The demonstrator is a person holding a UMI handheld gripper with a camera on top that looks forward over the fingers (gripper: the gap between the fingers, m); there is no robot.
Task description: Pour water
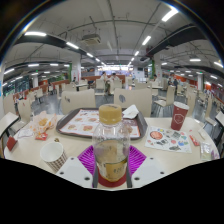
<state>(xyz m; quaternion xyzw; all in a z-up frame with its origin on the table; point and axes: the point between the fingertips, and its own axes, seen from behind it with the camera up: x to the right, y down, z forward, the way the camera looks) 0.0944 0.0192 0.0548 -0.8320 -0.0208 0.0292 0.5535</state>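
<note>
gripper view | bottle (110,140) upright between the tongs (111,160), both pads pressed on its lower body | tray (75,124) just behind bottle, red cup (179,114) beyond it on the desk (30,150) | judged: clear plastic, partly filled, slippery, squashes; hold mid-body

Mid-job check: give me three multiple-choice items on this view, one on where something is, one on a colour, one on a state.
1. Where is the bottle?
A. Between the gripper fingers
B. On the tray
C. Beside the red cup

2. What colour is the cup beyond the fingers, off to one side of the tray?
A. Blue
B. Red
C. Green

3. How does the bottle stand?
A. On its side
B. Upside down
C. Upright, cap on

Answers: 1 A, the purple pads flank it at both sides. 2 B, its wall is plainly red. 3 C, its pale cap is on top and it stands vertical.
</note>
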